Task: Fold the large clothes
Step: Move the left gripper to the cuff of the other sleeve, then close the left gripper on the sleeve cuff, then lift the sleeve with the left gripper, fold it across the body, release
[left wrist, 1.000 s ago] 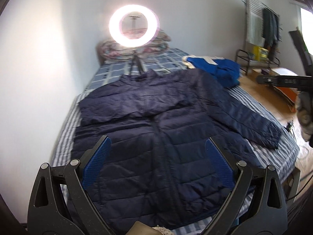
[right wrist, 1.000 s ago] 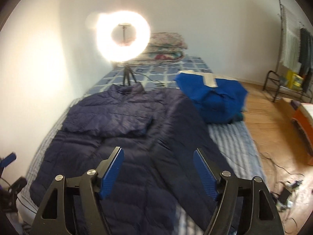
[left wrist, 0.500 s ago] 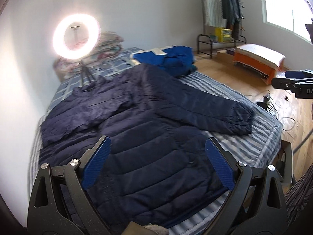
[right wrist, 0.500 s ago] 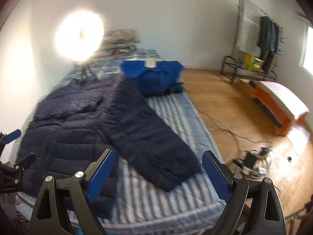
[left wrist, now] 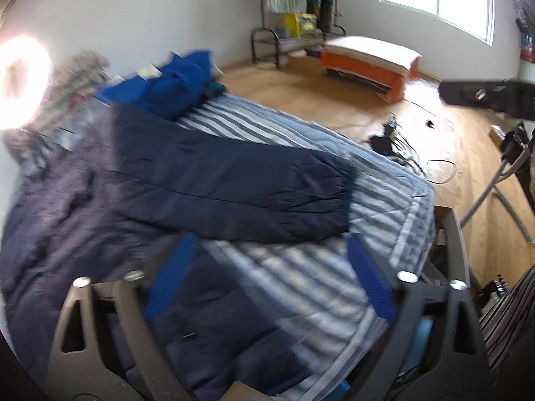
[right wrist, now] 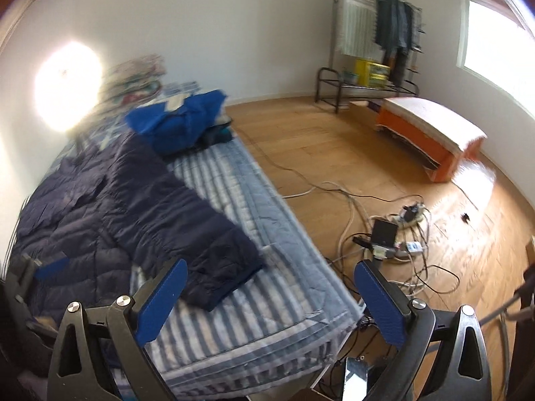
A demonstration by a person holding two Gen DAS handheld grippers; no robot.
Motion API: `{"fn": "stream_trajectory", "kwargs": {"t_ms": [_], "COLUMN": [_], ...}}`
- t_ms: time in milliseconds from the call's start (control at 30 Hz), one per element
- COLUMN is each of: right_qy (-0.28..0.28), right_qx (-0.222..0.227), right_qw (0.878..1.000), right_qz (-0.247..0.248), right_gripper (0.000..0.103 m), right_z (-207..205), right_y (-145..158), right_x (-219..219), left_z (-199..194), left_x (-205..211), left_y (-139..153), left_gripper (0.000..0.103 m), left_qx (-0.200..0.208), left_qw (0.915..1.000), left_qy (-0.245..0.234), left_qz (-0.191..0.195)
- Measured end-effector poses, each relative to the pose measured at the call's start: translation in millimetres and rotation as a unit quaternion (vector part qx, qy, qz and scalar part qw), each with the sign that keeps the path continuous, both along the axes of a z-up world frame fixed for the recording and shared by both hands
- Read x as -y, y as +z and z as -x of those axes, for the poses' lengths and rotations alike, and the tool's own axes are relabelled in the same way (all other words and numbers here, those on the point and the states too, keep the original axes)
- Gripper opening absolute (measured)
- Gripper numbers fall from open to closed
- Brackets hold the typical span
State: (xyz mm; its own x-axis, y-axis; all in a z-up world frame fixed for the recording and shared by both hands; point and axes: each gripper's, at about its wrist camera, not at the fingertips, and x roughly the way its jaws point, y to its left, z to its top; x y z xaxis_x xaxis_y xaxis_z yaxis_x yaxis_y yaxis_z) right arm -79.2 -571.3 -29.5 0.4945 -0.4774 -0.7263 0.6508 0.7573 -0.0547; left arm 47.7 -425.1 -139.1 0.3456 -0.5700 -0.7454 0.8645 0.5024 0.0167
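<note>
Navy puffer jacket (left wrist: 100, 200) flat on striped bed (right wrist: 267, 317), sleeve (left wrist: 250, 187) stretched right | step: approach sleeve | left gripper (left wrist: 267, 280) closing, empty; right gripper (right wrist: 267, 300) opening, empty | next: grab cuff, fold inward

Navy quilted jacket (left wrist: 200, 180) on a blue-and-white striped bedcover (left wrist: 301, 284), bright royal-blue garment (right wrist: 180, 123) with a pale patch behind it, floral pillows (right wrist: 137, 77), orange bench (right wrist: 431, 140) topped white, yellow box (right wrist: 371, 70), honey-brown wood floor (right wrist: 317, 153), white walls (right wrist: 200, 16).
</note>
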Motion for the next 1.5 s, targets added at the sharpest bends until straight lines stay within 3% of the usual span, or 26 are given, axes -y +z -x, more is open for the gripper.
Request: {"fn": "stream_trajectory", "kwargs": {"t_ms": [33,133,433,600,767,833,900,1033,1100,1300,1500], "right_qy": [-0.009,-0.030,-0.069,-0.068,-0.063,-0.061,-0.059,-0.054,-0.053,-0.038,-0.003], "right_qx": [-0.001,-0.001,0.022,0.026,0.030,0.033,0.036,0.039,0.041,0.047,0.055], "right_qw": [1.000,1.000,0.997,0.997,0.997,0.997,0.997,0.997,0.997,0.997,0.998], "right_qz": [0.003,0.006,-0.025,-0.026,-0.023,-0.024,-0.025,-0.032,-0.033,-0.038,-0.043], "right_gripper": [0.101,0.101,0.101,0.101,0.101,0.101,0.101,0.101,0.101,0.101,0.101], "right_z": [2,7,24,27,24,24,24,21,20,11,-9], "right_y": [0,1,2,2,5,6,7,8,8,11,15], "right_x": [4,13,38,38,34,33,32,31,28,21,1], "left_z": [-2,-2,14,6,12,10,5,-10,-22,-47,-84], "left_x": [15,45,101,116,126,126,127,123,117,82,24], "left_y": [-9,-27,-61,-83,-94,-94,-93,-88,-83,-43,10], "left_gripper": [0.076,0.075,0.075,0.075,0.075,0.070,0.058,0.014,0.008,0.007,0.006], "left_qx": [-0.020,-0.049,-0.037,-0.066,-0.040,-0.049,-0.057,-0.066,-0.088,-0.127,-0.163], "left_qw": [0.9998,0.9984,0.9946,0.9915,0.9894,0.9895,0.9900,0.9913,0.9913,0.9911,0.9831], "left_qy": [-0.004,-0.020,-0.062,-0.043,-0.045,-0.037,-0.026,-0.003,0.005,0.029,0.065], "left_qz": [-0.007,-0.020,-0.074,-0.104,-0.132,-0.131,-0.127,-0.114,-0.098,-0.024,0.053]}}
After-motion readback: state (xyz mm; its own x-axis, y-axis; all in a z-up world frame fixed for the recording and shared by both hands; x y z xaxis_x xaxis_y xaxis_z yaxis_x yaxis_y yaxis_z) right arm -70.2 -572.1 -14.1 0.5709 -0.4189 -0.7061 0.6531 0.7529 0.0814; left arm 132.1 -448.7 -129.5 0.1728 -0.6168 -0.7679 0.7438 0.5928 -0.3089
